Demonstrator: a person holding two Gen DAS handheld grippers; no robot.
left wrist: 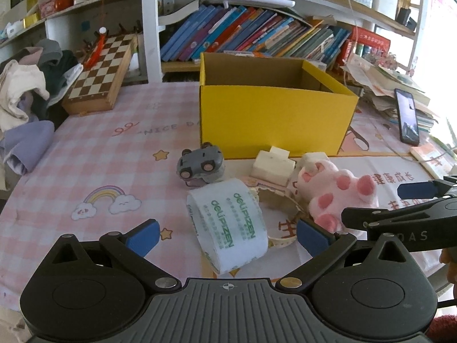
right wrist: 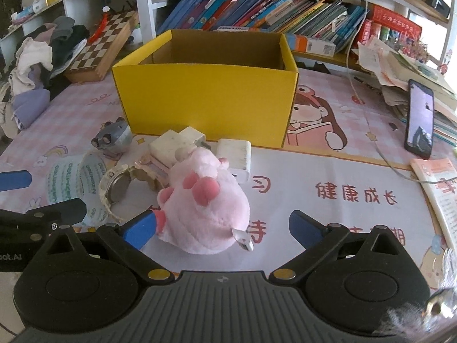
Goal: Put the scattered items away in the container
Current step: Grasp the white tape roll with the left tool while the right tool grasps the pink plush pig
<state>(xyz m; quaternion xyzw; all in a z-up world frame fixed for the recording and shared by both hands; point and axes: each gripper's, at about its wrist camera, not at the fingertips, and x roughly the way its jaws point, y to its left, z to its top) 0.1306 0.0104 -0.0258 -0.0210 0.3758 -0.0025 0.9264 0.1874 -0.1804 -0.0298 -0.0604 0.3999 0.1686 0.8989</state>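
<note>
Both tongs are wide and hold nothing: left tongs (left wrist: 227,235) flank the tape roll (left wrist: 228,225), right tongs (right wrist: 224,228) the plush toy (right wrist: 204,214). It looks like the pick-up step; next, close, then lift into the yellow box (right wrist: 205,103).

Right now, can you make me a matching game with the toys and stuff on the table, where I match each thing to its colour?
Things:
1. toy car
2. plush toy
3. box
4. roll of tape

Colours:
A. yellow
B. white with green letters
C. grey
D. pink

Pairs: 1-C, 2-D, 3-A, 4-B
</note>
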